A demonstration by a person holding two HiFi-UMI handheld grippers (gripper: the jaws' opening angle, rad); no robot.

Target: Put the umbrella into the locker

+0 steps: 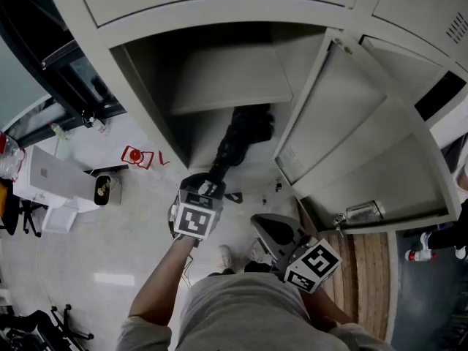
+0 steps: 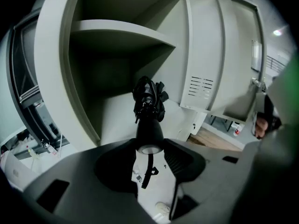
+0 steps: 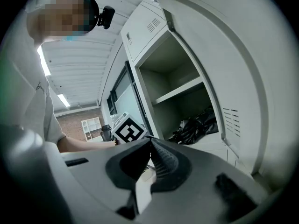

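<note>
The black folded umbrella (image 1: 238, 141) lies slanted, its canopy end on the floor of the open locker's lower compartment (image 1: 183, 134) and its handle sticking out toward me. My left gripper (image 1: 212, 185) is shut on the handle (image 2: 149, 132), whose silver end cap and wrist strap hang between the jaws. The canopy (image 2: 149, 99) rests inside, below the shelf (image 2: 117, 34). My right gripper (image 1: 259, 221) hovers to the right and nearer my body, shut with nothing in it (image 3: 150, 143). From there the umbrella (image 3: 196, 127) shows inside the locker, and the left gripper's marker cube (image 3: 127, 129) to its left.
The locker door (image 1: 344, 123) stands swung open to the right. On the floor at the left are a white box (image 1: 51, 181), a small can (image 1: 104, 189) and a red item (image 1: 135, 156). A wooden strip (image 1: 369, 269) and a bottle (image 1: 417, 256) lie at the right.
</note>
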